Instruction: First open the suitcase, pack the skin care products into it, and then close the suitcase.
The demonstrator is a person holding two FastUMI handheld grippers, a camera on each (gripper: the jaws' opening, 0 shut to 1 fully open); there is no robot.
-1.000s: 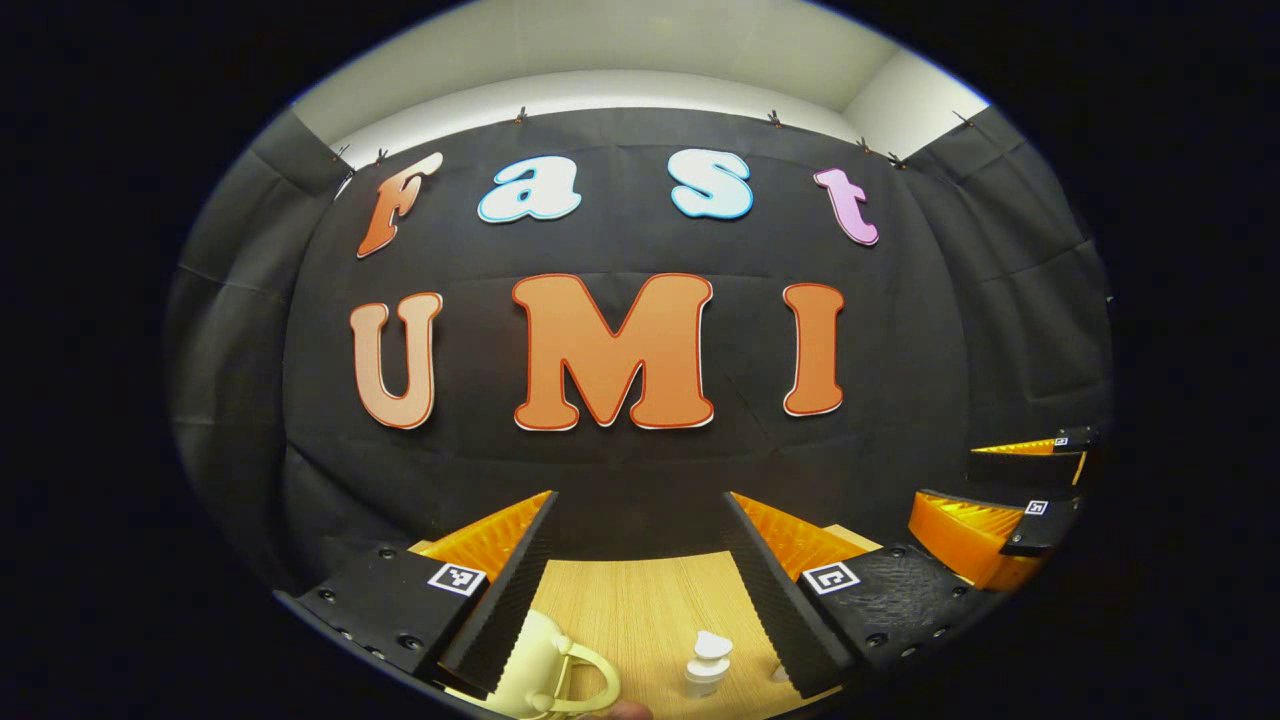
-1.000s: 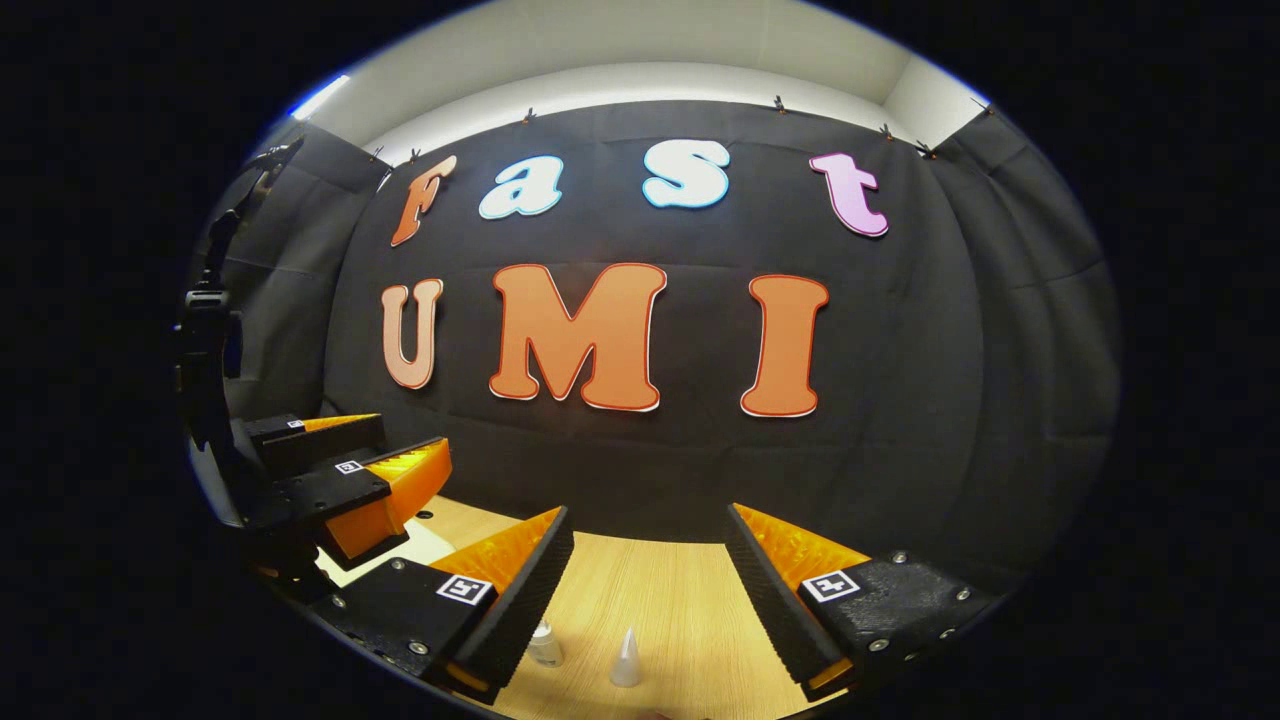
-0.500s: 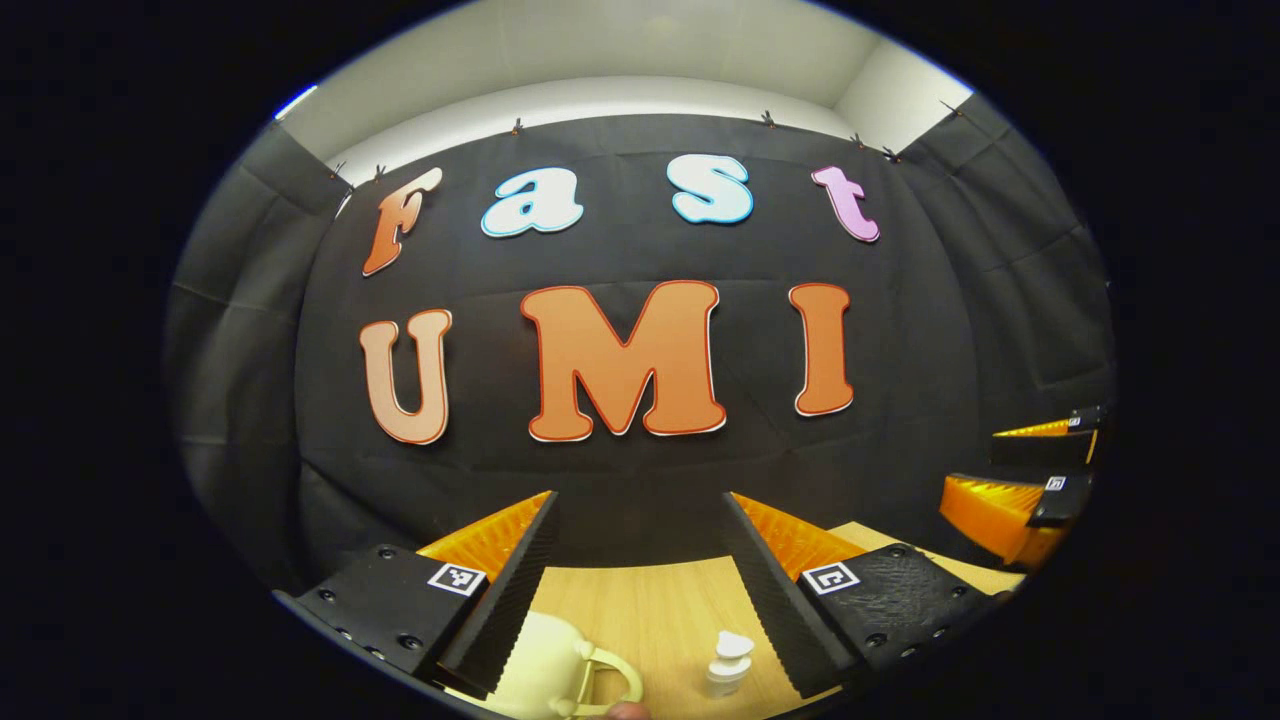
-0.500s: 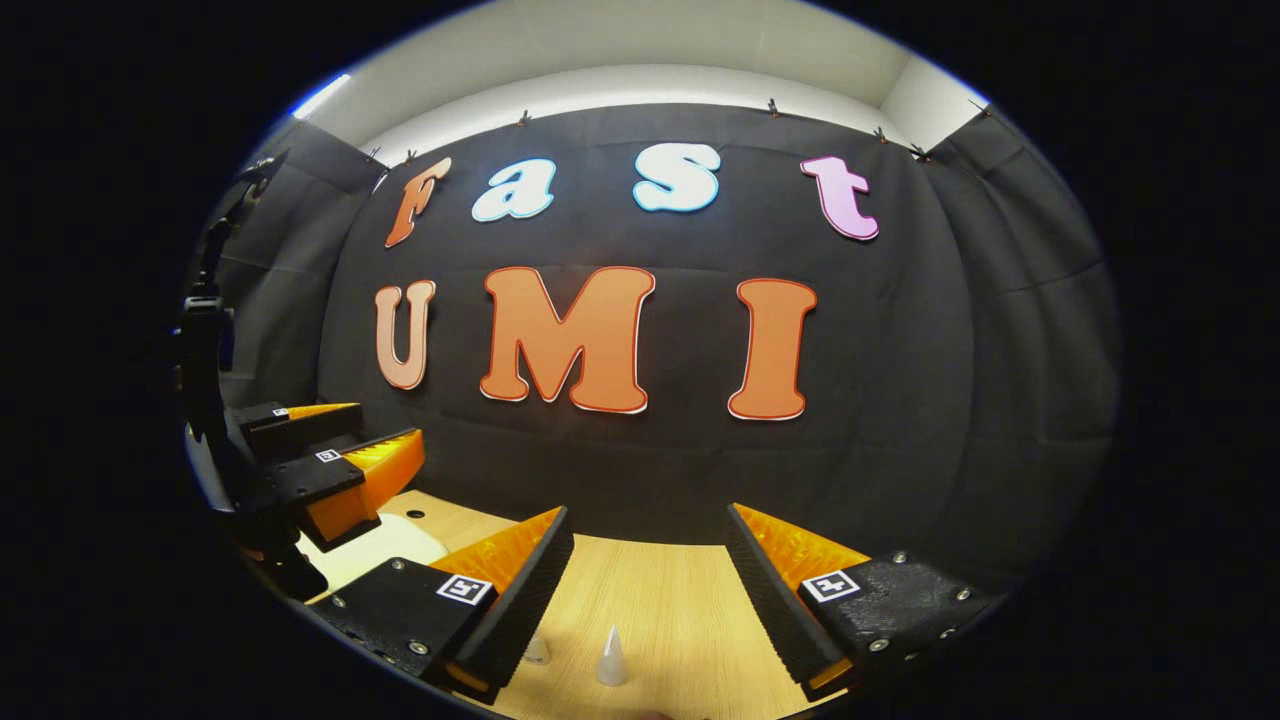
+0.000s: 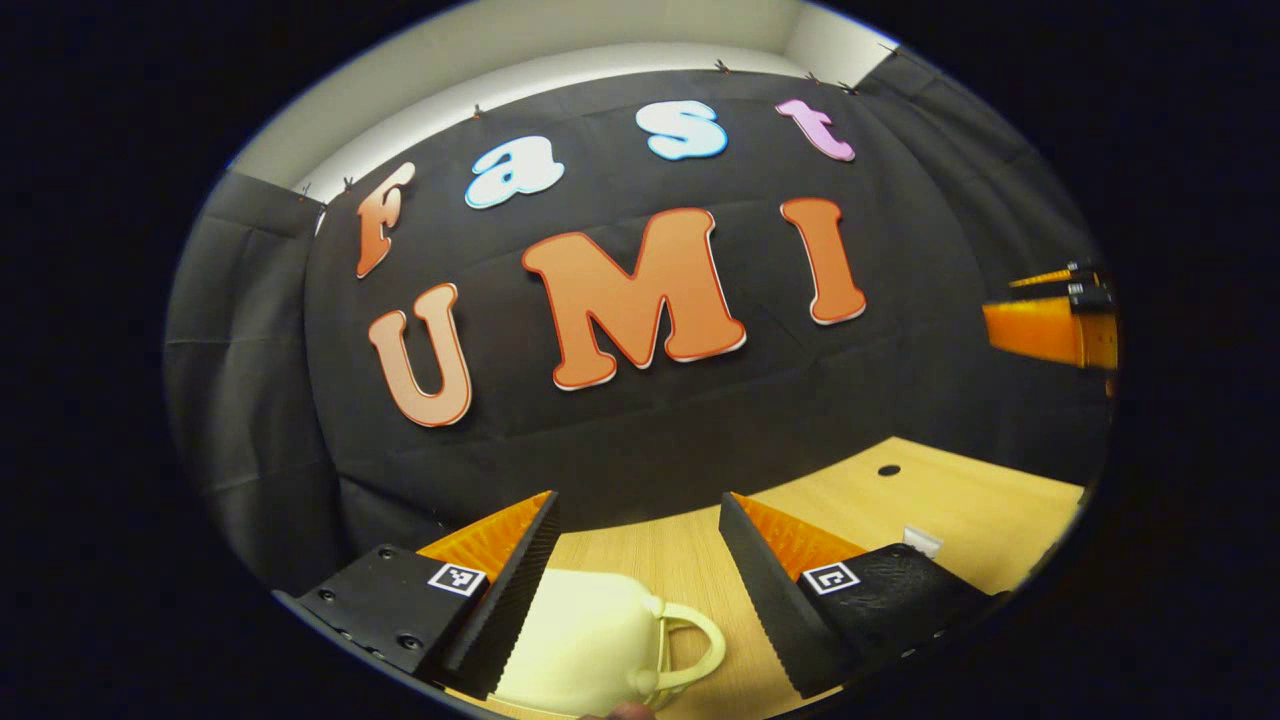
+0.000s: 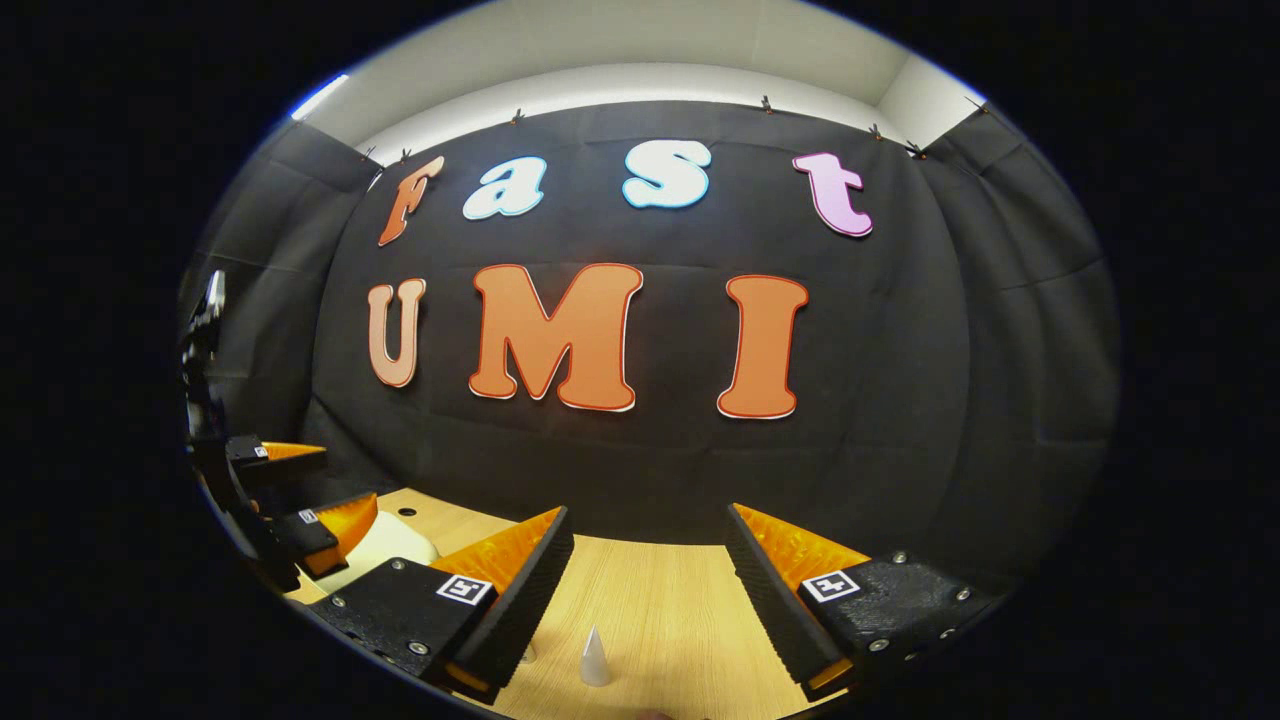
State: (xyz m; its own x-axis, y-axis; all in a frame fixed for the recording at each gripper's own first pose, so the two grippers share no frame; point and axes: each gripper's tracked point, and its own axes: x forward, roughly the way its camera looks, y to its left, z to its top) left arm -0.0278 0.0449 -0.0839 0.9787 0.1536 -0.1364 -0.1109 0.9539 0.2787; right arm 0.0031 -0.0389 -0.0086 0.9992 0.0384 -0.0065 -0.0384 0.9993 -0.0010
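Left gripper view puts the cream suitcase [image 5: 585, 640] with its looped handle [image 5: 690, 645] just below and between the fingers of the left gripper [image 5: 640, 590], whose jaws stand wide with nothing held, probably lined up to open it. Right gripper view shows the right gripper [image 6: 650, 600] equally wide and empty above the wooden table [image 6: 680, 600], a small white cone-capped product [image 6: 595, 658] standing between its fingers, waiting to be packed.

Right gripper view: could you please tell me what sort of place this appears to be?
Probably a small staged recording booth, not a lived-in room: black cloth wall pinned up below a pale wall, a bare wooden table, and a cream suitcase beneath the left hand-held gripper.
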